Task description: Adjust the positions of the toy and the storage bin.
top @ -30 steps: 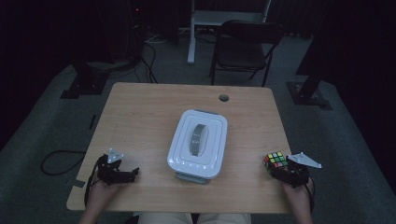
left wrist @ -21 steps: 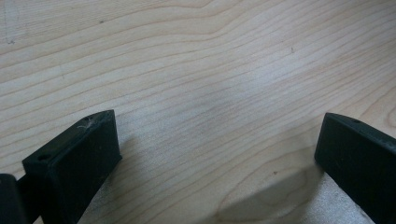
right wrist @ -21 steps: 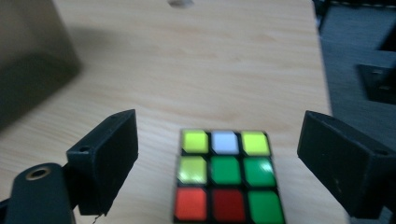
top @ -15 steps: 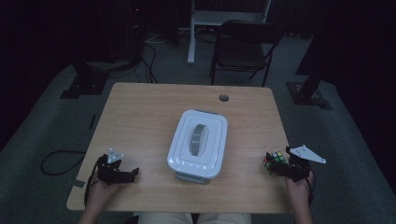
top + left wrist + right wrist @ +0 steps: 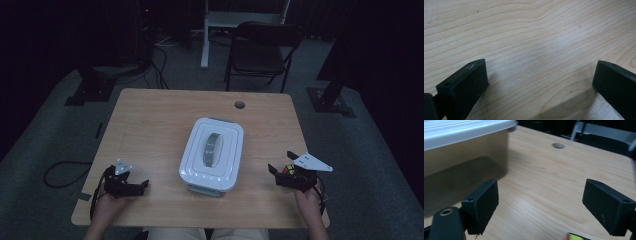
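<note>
At the near edge of the table [image 5: 150, 125], the left gripper [image 5: 142, 186] rested at the left corner. Its jaws stood wide apart over bare wood with nothing between them, as the left gripper view [image 5: 539, 82] confirmed.

At the near right, the right gripper [image 5: 275, 176] had just been opening its jaws, which gaped wide. The puzzle cube [image 5: 288, 170] sat low at their base. In the right gripper view [image 5: 541, 205] just a bright sliver of it [image 5: 574, 236] peeked in at the bottom edge, and neither pad pressed on it, so the cube looked let go.

The cube was probably light, rigid plastic with smooth stickered faces, so it would likely slip under a loose pinch. Its layers might also twist if it were squeezed at a corner. The safest hold would be flat on two opposite faces, centred, with moderate pressure.

Farther in, at the middle of the table, sat a white lidded storage box [image 5: 212, 152], its lid on. Its translucent wall [image 5: 461, 157] rose to the left in the right gripper view. Beyond it, a round cable hole [image 5: 240, 105] lay near the far edge, and a dark chair [image 5: 262, 50] stood past the table.

The count was one cube, one box, one hole, one chair and two grippers.
</note>
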Tool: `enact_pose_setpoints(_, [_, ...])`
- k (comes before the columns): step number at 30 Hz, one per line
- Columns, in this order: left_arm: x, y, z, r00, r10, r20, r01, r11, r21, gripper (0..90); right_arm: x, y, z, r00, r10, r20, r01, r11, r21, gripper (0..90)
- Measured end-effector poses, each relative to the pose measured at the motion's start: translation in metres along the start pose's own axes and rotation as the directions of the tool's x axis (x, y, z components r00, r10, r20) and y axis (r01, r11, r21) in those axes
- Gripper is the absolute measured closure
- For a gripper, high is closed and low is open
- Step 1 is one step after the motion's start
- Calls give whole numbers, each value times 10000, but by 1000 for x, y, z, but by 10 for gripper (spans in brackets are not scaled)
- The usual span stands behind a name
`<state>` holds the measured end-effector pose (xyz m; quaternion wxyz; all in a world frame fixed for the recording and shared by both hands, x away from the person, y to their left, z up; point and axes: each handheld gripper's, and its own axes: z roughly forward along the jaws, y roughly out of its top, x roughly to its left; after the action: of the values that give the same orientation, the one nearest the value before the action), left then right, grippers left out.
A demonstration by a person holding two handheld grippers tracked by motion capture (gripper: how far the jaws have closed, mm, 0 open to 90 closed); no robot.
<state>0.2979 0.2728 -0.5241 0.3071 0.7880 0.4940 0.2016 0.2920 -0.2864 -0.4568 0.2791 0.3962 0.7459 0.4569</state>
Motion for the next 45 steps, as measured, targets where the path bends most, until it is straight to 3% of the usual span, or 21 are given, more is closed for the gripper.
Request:
enact_pose_setpoints(5, [0,0,0,10000,24,24,-24,10000,3,6,9,-4,12,9956,-132,-923,165,9993,345,132])
enact_pose_setpoints(8, [0,0,0,10000,19,25,-19,10000,3,6,13,-7,19,9862,-40,-1652,131,9985,539,127])
enact_pose_setpoints(14, [0,0,0,10000,16,23,-16,10000,1,6,20,-16,32,9732,-241,-2286,476,9940,980,128])
enact_pose_setpoints(19, [0,0,0,10000,13,18,-13,10000,2,6,24,-24,41,9638,-106,-2665,439,9919,1194,127])
enact_pose_setpoints(22, [0,0,0,10000,12,20,-12,10000,0,6,26,-30,49,9632,-71,-2686,449,9899,1346,128])
enact_pose_setpoints(27, [0,0,0,10000,8,19,-8,10000,2,6,26,-40,60,9706,22,-2406,392,9851,1672,129])
enact_pose_setpoints(36, [1,-1,-1,10000,69,71,-69,10000,10,6,29,-42,65,9735,-145,-2280,627,9767,2052,131])
enact_pose_setpoints(40, [1,-1,-1,9999,92,97,-92,10000,-2,6,33,-42,68,9750,-418,-2181,978,9626,2527,131])
enact_pose_setpoints(42, [1,-1,-1,9999,94,98,-94,10000,-4,6,36,-42,71,9733,-567,-2226,1218,9490,2906,127])
enact_pose_setpoints(45, [1,-1,-1,9999,103,105,-102,9999,-3,6,35,-42,72,9731,-482,-2252,1155,9483,2958,125])
